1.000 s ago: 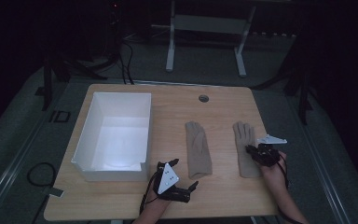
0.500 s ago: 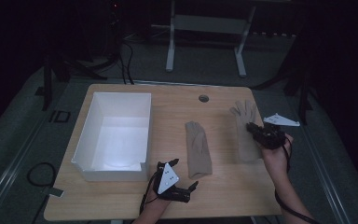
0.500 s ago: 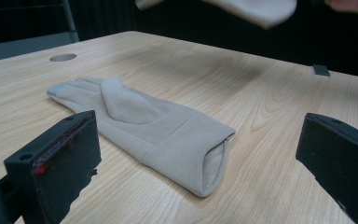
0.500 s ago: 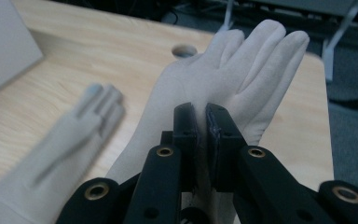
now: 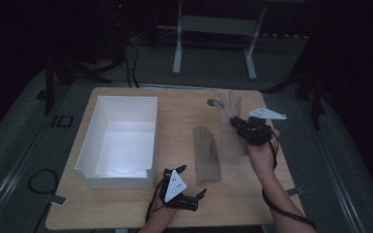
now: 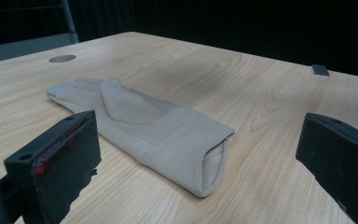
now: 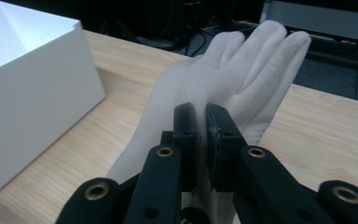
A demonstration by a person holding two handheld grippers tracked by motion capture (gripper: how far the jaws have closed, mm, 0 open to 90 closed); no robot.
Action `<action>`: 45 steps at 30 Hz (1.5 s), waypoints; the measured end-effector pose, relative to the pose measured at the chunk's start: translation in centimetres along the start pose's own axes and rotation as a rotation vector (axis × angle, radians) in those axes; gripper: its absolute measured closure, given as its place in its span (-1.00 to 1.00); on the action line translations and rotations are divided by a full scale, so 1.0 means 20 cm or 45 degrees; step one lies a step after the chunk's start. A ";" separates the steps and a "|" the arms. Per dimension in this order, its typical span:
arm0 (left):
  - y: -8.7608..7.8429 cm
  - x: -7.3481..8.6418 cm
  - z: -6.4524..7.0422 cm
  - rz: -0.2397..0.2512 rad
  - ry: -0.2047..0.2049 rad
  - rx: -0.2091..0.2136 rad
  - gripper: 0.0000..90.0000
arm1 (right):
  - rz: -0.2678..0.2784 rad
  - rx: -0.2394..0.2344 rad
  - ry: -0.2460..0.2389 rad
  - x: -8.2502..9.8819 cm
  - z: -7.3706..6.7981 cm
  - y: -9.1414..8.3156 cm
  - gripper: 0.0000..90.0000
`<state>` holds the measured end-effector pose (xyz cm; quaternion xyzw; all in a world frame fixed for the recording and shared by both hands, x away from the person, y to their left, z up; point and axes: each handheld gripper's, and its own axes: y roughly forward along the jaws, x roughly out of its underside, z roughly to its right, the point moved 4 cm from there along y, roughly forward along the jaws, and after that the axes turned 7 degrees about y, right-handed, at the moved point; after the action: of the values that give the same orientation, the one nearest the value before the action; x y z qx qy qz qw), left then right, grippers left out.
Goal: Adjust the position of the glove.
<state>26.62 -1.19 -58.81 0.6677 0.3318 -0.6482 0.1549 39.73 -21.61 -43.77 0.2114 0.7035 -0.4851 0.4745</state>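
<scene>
Two beige gloves are on the wooden table [image 5: 175, 102]. One glove [image 5: 207, 155] lies flat at mid-table, its cuff toward the front edge. My left gripper [image 5: 192, 180] rests open near that edge, and in the left gripper view its jaws [image 6: 199, 128] stand wide on either side of the glove's cuff [image 6: 168, 135] without touching it. My right gripper [image 5: 235, 122] is shut on the palm of the second glove [image 5: 229, 104]. In the right gripper view this glove [image 7: 233, 70] rises beyond the closed jaws [image 7: 204, 116], fingers pointing away.
A white open box [image 5: 121, 141] stands on the left half of the table, and its wall [image 7: 28, 93] appears in the right gripper view. A round hole [image 5: 212, 102] sits near the far edge. A dark floor and metal stand legs lie beyond.
My right gripper has moved toward the far edge of the table, taking the right-hand glove with it. The left gripper and the other glove have stayed put.
</scene>
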 end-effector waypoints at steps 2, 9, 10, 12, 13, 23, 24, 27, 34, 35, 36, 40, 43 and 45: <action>0.00 0.00 0.00 0.001 0.002 0.000 -1.00 | -0.009 -0.011 0.000 0.01 -0.05 0.03 0.85; 0.00 0.00 0.00 0.001 0.014 -0.005 -1.00 | -0.072 -0.034 0.028 0.12 -0.16 0.17 0.85; 0.00 0.00 0.00 0.001 0.014 -0.004 -1.00 | -0.086 -0.025 0.030 0.14 -0.17 0.19 0.85; 0.00 0.00 0.00 0.001 0.013 -0.004 -1.00 | -0.114 -0.020 0.041 0.19 -0.17 0.24 0.85; 0.00 0.00 0.00 0.000 0.015 -0.003 -1.00 | -0.137 -0.011 0.044 0.22 -0.17 0.26 0.85; 0.00 0.00 0.00 0.004 0.014 0.000 -1.00 | -0.255 -0.006 0.094 0.43 -0.19 0.38 0.84; 0.00 0.00 0.00 0.000 0.016 -0.001 -1.00 | -0.262 -0.009 0.098 0.44 -0.19 0.39 0.84; 0.00 0.00 0.00 0.001 0.017 0.000 -1.00 | -0.267 -0.006 0.097 0.45 -0.20 0.39 0.84; 0.00 0.00 0.00 -0.002 0.016 -0.001 -1.00 | -0.299 -0.014 0.089 0.53 -0.22 0.42 0.83; 0.00 0.00 0.00 -0.003 0.015 0.000 -1.00 | -0.298 -0.018 0.101 0.54 -0.21 0.42 0.82; 0.00 0.00 0.00 -0.002 0.016 0.001 -1.00 | -0.296 -0.019 0.102 0.54 -0.21 0.42 0.81; 0.00 0.00 0.01 -0.005 0.019 0.002 -1.00 | -0.320 -0.008 0.076 0.57 -0.22 0.44 0.78; 0.00 0.00 0.01 -0.010 0.026 0.003 -1.00 | -0.318 -0.018 0.082 0.58 -0.21 0.44 0.69; 0.01 0.00 0.01 -0.014 0.022 0.007 -1.00 | -0.315 -0.028 0.087 0.57 -0.21 0.43 0.62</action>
<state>26.58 -1.35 -58.82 0.6720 0.3349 -0.6440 0.1467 39.02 -16.01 -57.56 0.1343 0.7451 -0.5247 0.3892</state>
